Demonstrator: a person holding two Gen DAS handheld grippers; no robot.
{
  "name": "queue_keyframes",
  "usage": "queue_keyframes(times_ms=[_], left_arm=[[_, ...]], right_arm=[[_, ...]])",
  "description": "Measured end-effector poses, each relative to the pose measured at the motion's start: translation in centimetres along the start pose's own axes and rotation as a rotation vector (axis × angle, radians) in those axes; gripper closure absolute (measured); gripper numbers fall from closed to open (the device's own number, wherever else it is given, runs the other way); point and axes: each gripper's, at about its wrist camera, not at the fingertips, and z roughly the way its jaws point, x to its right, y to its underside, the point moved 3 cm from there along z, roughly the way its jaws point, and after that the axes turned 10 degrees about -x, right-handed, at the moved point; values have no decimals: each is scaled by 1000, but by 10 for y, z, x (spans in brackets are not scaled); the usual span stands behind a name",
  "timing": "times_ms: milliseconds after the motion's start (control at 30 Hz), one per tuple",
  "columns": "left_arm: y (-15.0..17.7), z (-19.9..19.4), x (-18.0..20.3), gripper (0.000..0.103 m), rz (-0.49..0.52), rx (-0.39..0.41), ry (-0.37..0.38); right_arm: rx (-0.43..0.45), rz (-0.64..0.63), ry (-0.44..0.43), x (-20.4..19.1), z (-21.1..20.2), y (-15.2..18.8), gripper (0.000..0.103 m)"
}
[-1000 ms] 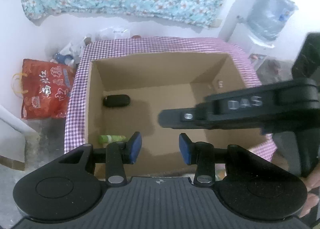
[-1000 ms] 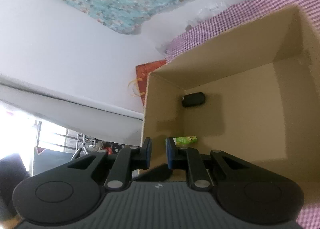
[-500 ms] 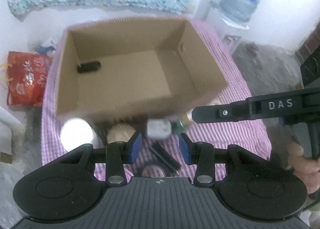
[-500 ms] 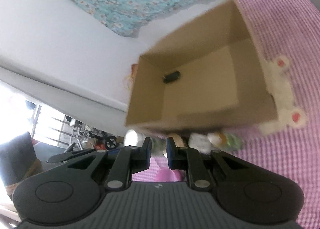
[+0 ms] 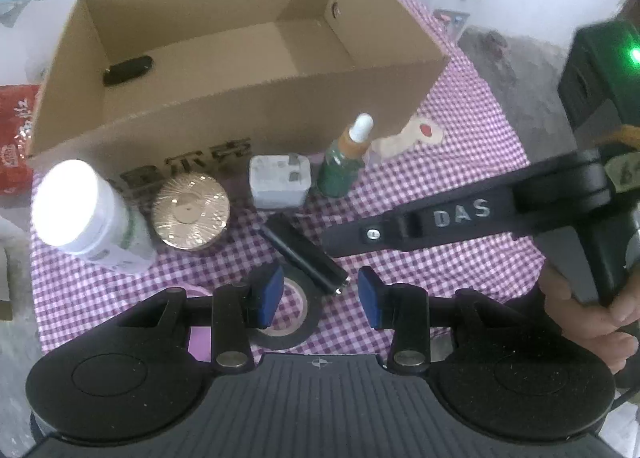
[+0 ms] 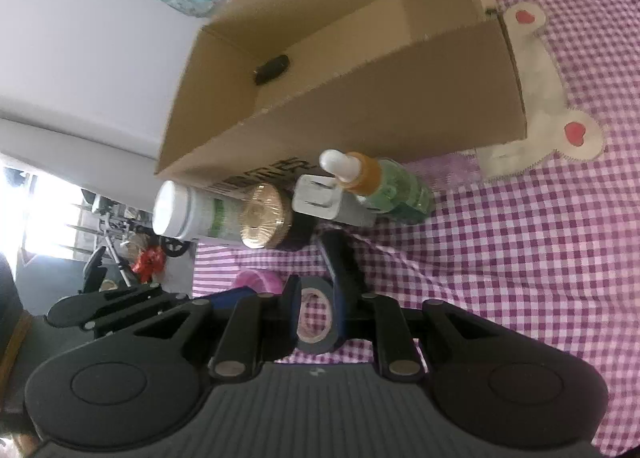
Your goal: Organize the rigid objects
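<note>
— How far is the sorting, you think?

— Only at the start. In the box (image 5: 224,58) I see one dark thing (image 5: 127,70), lying near its left wall. All the rest waits on the counter (image 5: 460,162), in front of the box.

— What is left there?

— A white jar (image 5: 86,214), a gold lid (image 5: 191,215), a white plug (image 5: 280,182) and a dropper bottle (image 5: 346,158) in a row just beside the box. Nearer to us, a black stick (image 5: 304,254) and a tape roll (image 5: 294,314).

— And the grippers?

— The left gripper (image 5: 320,294) hangs over the tape and the stick; its fingers are part open and hold nothing. The right gripper (image 6: 316,314) has fingers nearly together, with only a narrow gap, and empty too. The tape shows behind the gap, not gripped.

— So which goes next?

— I guess the tape or the stick, but this is only my guess.
</note>
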Motion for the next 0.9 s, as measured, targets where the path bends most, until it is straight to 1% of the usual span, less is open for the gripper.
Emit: queue_keyframes(times_ms=[67,100,200,567,767,900], left_arm=[[-1,8,1,62,8,-13,6],[-1,12,1,62,9,-20,6],[-4,22,0,62,12,-41,4],[-10,39,-3,62,8,-70,6],[-10,45,-4,62,1,-75,5],[-10,46,-1,62,-1,-72,11]], right_arm=[[-15,8,1,4,7,-2,82],[-22,12,3,6,10,-3,78],[-36,19,8,10,17,-5,71],[-80,28,16,18,36,-15,70],[-88,34,11,22,36,-18,73],[-85,53,0,27,33,-17,77]])
